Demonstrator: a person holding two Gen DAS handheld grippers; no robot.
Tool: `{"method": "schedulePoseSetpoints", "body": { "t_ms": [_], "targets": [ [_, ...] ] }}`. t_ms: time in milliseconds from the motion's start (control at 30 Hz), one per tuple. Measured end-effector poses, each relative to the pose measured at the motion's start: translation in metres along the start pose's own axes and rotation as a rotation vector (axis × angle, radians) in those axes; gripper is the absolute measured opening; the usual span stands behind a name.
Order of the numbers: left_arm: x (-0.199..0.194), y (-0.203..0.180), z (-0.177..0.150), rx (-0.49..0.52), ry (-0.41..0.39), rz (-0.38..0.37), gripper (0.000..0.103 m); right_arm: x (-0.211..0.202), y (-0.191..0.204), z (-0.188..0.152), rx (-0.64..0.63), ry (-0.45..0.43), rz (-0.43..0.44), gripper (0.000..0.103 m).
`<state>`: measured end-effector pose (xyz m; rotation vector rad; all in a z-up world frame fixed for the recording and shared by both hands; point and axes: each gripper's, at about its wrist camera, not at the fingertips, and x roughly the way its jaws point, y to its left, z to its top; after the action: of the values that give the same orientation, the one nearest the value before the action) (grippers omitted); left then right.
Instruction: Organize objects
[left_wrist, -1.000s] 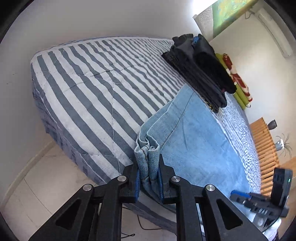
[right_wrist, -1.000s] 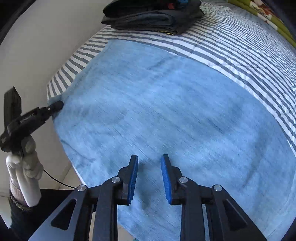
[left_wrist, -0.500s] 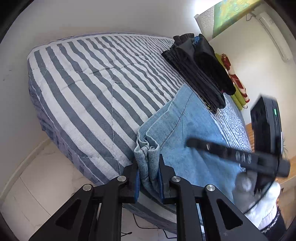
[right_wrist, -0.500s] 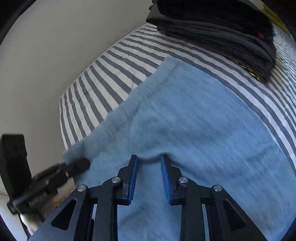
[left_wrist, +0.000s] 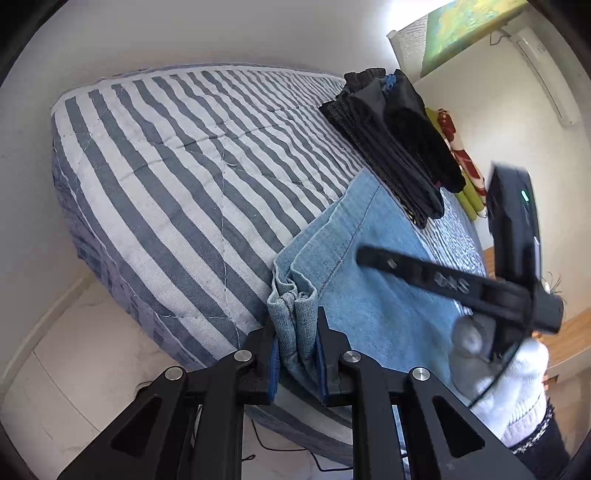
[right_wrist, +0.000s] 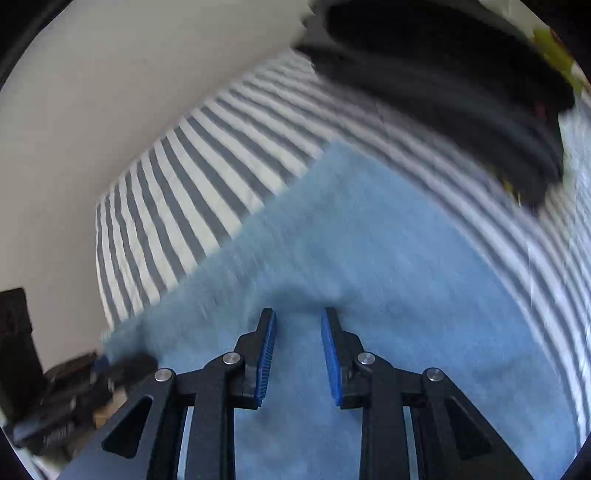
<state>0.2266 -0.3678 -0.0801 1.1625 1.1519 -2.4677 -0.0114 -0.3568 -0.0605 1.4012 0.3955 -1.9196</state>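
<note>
Pinching folded jeans (left_wrist: 369, 266), left tool (left_wrist: 295, 354); right tool (right_wrist: 298, 350) parted above denim.

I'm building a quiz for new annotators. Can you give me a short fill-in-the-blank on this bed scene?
1. The left gripper is shut on a bunched corner of the light blue ____ garment.
2. The bed cover has a pattern of grey and white ____.
3. The stack of dark folded clothes lies on the ____.
4. Between the right gripper's fingers there is ____.

Missing words: denim; stripes; bed; nothing
</note>
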Motion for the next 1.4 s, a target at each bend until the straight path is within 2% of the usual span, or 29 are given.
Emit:
{"method": "schedulePoseSetpoints", "body": {
  "t_ms": [67, 167, 200, 300, 400, 433, 467, 567, 733, 800, 900, 933, 1000, 1033, 1133, 1167, 1233, 1300, 1400],
  "targets": [
    [0.000, -0.006, 0.000, 0.013, -0.011, 0.017, 0.016, 0.003, 0.000, 0.015, 0.035, 0.005, -0.006, 0.024],
    [-0.005, -0.021, 0.001, 0.086, -0.049, 0.040, 0.016, -0.024, -0.021, 0.009, 0.154, 0.012, 0.144, 0.024],
    [-0.007, -0.027, 0.000, 0.112, -0.063, 0.050, 0.016, -0.037, -0.027, -0.003, 0.171, 0.012, 0.176, 0.024],
    [-0.010, -0.034, -0.001, 0.122, -0.073, 0.029, 0.016, -0.063, -0.035, -0.055, 0.178, 0.002, 0.195, 0.024],
    [-0.015, -0.041, 0.002, 0.115, -0.091, -0.007, 0.016, -0.043, -0.041, -0.095, 0.255, 0.098, 0.213, 0.023],
    [-0.017, -0.045, 0.003, 0.116, -0.101, -0.017, 0.016, -0.048, -0.044, -0.106, 0.266, 0.048, 0.224, 0.023],
    [-0.020, -0.051, 0.004, 0.124, -0.111, -0.018, 0.016, -0.055, -0.046, -0.112, 0.270, 0.049, 0.211, 0.022],
    [-0.025, -0.090, 0.001, 0.202, -0.138, -0.013, 0.015, -0.088, -0.072, -0.138, 0.374, 0.003, 0.291, 0.023],
    [-0.023, -0.175, -0.016, 0.330, -0.122, -0.065, 0.015, -0.169, -0.136, -0.197, 0.503, -0.135, 0.276, 0.025],
    [-0.022, -0.216, -0.032, 0.385, -0.106, -0.105, 0.015, -0.198, -0.164, -0.227, 0.568, -0.181, 0.289, 0.025],
    [-0.012, -0.285, -0.075, 0.481, -0.049, -0.187, 0.014, -0.229, -0.200, -0.268, 0.641, -0.239, 0.288, 0.029],
    [-0.007, -0.308, -0.095, 0.516, -0.029, -0.216, 0.014, -0.250, -0.221, -0.292, 0.662, -0.258, 0.279, 0.032],
    [0.005, -0.348, -0.139, 0.579, 0.029, -0.277, 0.014, -0.258, -0.242, -0.318, 0.715, -0.299, 0.265, 0.042],
    [0.013, -0.364, -0.162, 0.609, 0.064, -0.297, 0.014, -0.266, -0.255, -0.332, 0.745, -0.312, 0.265, 0.043],
    [0.038, -0.395, -0.230, 0.701, 0.197, -0.345, 0.014, -0.275, -0.290, -0.376, 0.830, -0.333, 0.302, 0.045],
    [0.044, -0.400, -0.251, 0.738, 0.234, -0.341, 0.014, -0.284, -0.304, -0.397, 0.854, -0.334, 0.317, 0.047],
    [0.063, -0.408, -0.290, 0.796, 0.307, -0.306, 0.014, -0.278, -0.322, -0.421, 0.906, -0.323, 0.318, 0.048],
    [0.078, -0.408, -0.306, 0.813, 0.325, -0.254, 0.014, -0.274, -0.334, -0.440, 0.938, -0.295, 0.296, 0.048],
    [0.084, -0.399, -0.298, 0.716, 0.361, -0.275, 0.014, -0.267, -0.345, -0.456, 0.977, -0.290, 0.319, 0.048]
  ]
}}
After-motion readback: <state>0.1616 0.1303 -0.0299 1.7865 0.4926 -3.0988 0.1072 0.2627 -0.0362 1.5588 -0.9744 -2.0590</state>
